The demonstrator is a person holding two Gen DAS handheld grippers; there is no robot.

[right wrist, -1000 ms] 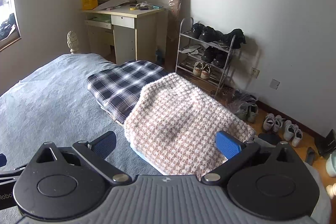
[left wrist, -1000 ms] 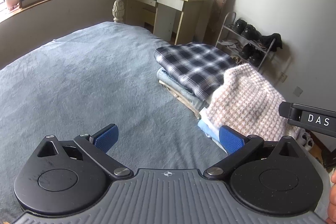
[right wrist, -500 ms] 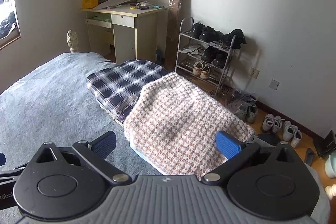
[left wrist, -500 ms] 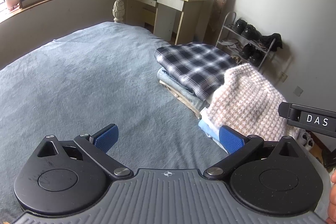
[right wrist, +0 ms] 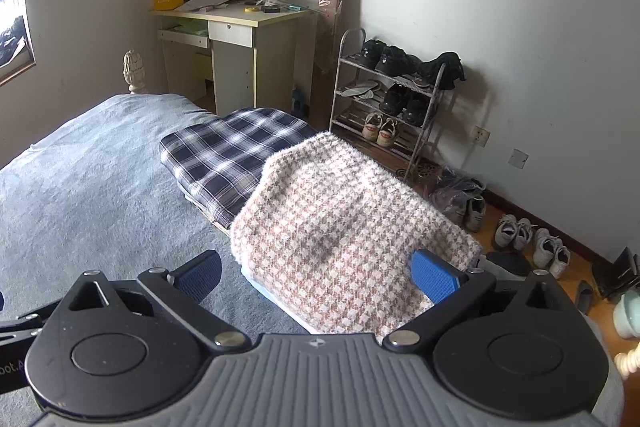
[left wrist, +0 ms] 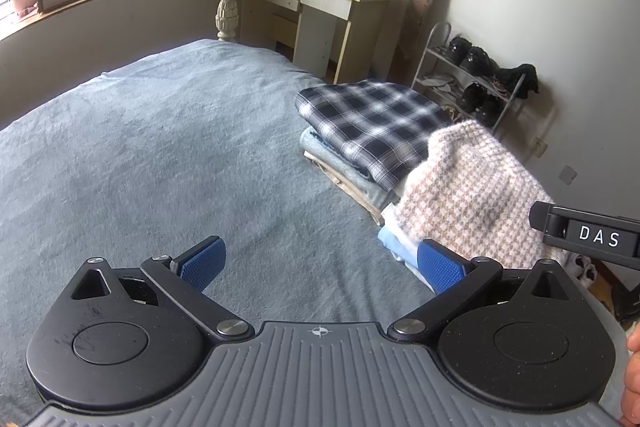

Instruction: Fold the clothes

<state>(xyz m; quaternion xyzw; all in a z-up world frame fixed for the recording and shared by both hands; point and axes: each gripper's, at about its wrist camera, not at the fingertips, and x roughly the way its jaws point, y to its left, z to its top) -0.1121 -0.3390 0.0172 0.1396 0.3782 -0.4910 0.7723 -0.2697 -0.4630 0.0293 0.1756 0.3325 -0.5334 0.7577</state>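
Through the left wrist camera I saw my left gripper [left wrist: 320, 261] spread wide and empty above the grey bedspread [left wrist: 160, 147], the houndstooth garment [left wrist: 472, 195] folded at the bed's right edge beside a plaid stack [left wrist: 372, 123]; from the right wrist, my right gripper [right wrist: 318, 273] hung agape, holding nothing, over that houndstooth garment [right wrist: 340, 219]

A blue-grey bed cover [left wrist: 168, 155] carries a navy-and-white plaid garment [left wrist: 372, 123] and a beige-and-white houndstooth knit [right wrist: 344, 227] over pale blue cloth [left wrist: 394, 241]. Each tool's pads [right wrist: 436, 275] are blue.
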